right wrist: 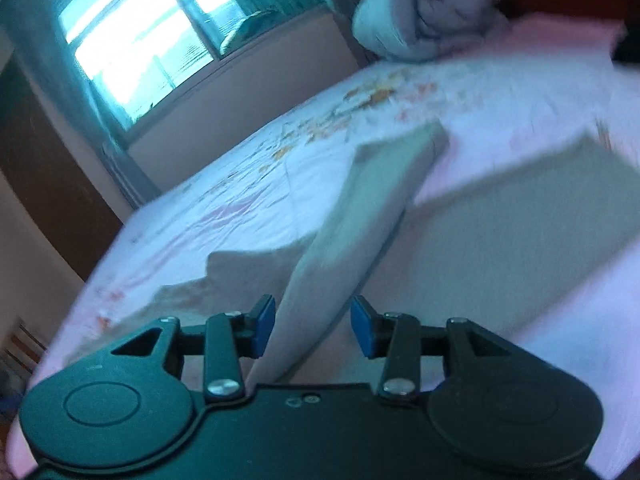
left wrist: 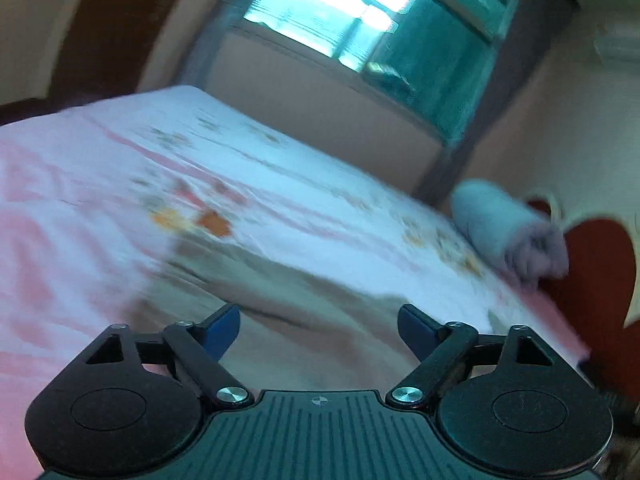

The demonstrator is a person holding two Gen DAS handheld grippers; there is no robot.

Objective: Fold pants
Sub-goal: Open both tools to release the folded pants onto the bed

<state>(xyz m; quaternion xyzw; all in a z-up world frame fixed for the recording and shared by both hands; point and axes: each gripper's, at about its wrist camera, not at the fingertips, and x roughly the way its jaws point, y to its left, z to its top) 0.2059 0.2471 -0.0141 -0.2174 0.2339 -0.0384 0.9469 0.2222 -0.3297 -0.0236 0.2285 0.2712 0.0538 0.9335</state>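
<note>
Beige pants [left wrist: 280, 280] lie spread on a bed with a pink and white floral sheet [left wrist: 100, 168]. In the right wrist view the two legs [right wrist: 500, 232] fan out toward the head of the bed, and a raised fold of one leg [right wrist: 340, 248] runs up between the fingers. My left gripper [left wrist: 318, 330] is open and empty just above the pants. My right gripper [right wrist: 312, 328] is open, with its blue pads on either side of the fold and not touching it. Both views are motion-blurred.
A rolled grey blanket [left wrist: 508, 228] lies at the head of the bed, also in the right wrist view [right wrist: 432, 8]. A red heart-shaped headboard [left wrist: 592, 280] stands behind it. A window [left wrist: 360, 20] and a wall are beyond the far bed edge.
</note>
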